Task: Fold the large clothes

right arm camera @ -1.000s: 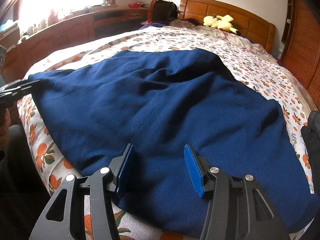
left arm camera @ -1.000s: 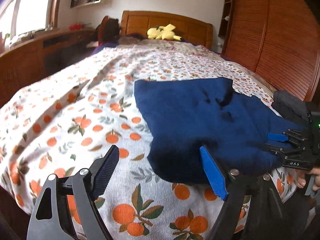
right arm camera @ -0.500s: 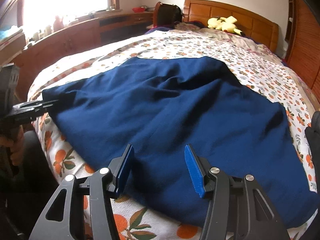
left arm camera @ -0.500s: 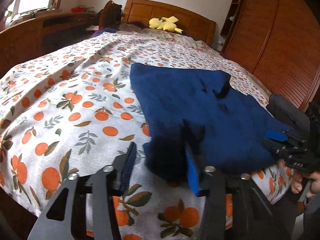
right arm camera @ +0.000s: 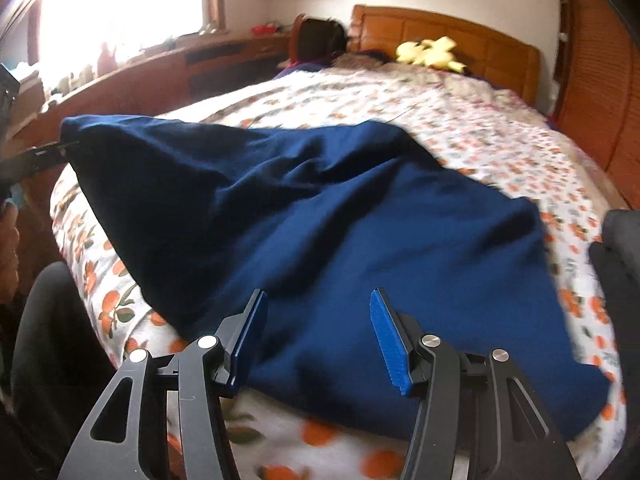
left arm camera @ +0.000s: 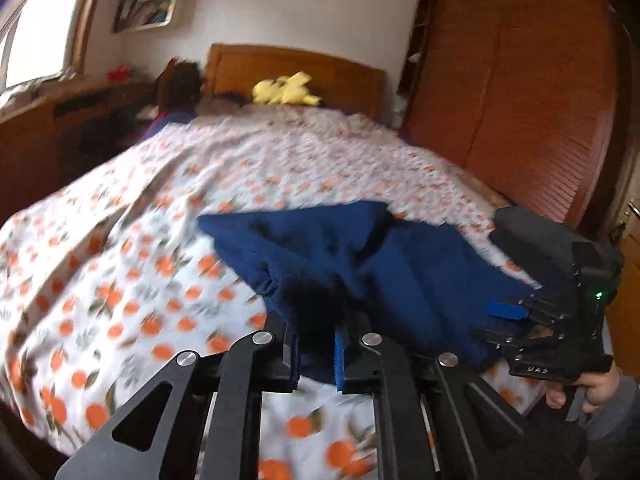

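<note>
Left gripper (left arm camera: 316, 350): jaws closing on a bunched corner of the dark blue knit garment (left arm camera: 400, 272), cloth between the pads.
Right gripper (right arm camera: 318, 338): jaws half apart, empty, over the near hem.
Garment: spread on the orange-print white bedspread (right arm camera: 500, 136).
Advice: pinch both corners firmly before lifting evenly.

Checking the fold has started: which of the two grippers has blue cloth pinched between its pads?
The left gripper: its jaws are closing on a bunched corner of the blue garment. The right gripper stands open over it.
</note>
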`<state>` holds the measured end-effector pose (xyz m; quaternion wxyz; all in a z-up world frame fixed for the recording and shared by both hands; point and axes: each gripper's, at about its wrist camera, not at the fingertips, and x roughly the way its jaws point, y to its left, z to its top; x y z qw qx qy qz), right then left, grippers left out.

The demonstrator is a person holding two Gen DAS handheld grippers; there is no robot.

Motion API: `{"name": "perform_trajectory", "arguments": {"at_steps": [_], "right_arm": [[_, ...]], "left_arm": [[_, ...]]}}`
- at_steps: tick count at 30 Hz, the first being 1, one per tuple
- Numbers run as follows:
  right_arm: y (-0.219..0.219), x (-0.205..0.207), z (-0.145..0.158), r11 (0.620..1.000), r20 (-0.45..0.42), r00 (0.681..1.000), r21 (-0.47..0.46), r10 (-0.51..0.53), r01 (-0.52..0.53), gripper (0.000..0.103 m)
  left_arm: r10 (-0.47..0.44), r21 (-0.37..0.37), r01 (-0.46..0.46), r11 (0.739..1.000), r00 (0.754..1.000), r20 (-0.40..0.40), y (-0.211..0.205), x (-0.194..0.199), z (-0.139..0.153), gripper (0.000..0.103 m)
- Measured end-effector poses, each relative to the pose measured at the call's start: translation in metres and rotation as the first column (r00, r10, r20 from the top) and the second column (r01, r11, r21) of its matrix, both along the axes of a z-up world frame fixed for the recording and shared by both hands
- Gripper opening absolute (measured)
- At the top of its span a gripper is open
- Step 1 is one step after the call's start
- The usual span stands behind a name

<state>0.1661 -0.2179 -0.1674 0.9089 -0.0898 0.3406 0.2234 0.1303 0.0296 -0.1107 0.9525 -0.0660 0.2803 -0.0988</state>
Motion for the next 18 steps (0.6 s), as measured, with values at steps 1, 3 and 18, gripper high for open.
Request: {"name": "perform_trajectory", "arguments": {"at_steps": [1, 3, 18], "right_arm": [[-0.009, -0.001, 0.003, 1.000, 0.007, 1.000, 0.003, -0.012, 0.012, 0.051], [-0.032, -0.003, 0.011, 0.999, 0.024, 0.999, 0.009, -0.047, 0.046, 0.051], [-0.167, -0.030, 0.031, 0.972, 0.074, 0.969, 0.053, -0.234, 0.230, 0.051]], "left_arm": [[-0.019, 0.007, 0.019, 1.000, 1.000, 0.013, -0.011, 0.002, 0.008, 0.011], [-0.056, 0.020, 0.055, 0.998, 0.998, 0.035, -0.034, 0.007, 0.021, 0.011], [-0.377, 0.121, 0.372, 0.921, 0.926, 0.028, -0.249, 0.042, 0.040, 0.009]]}}
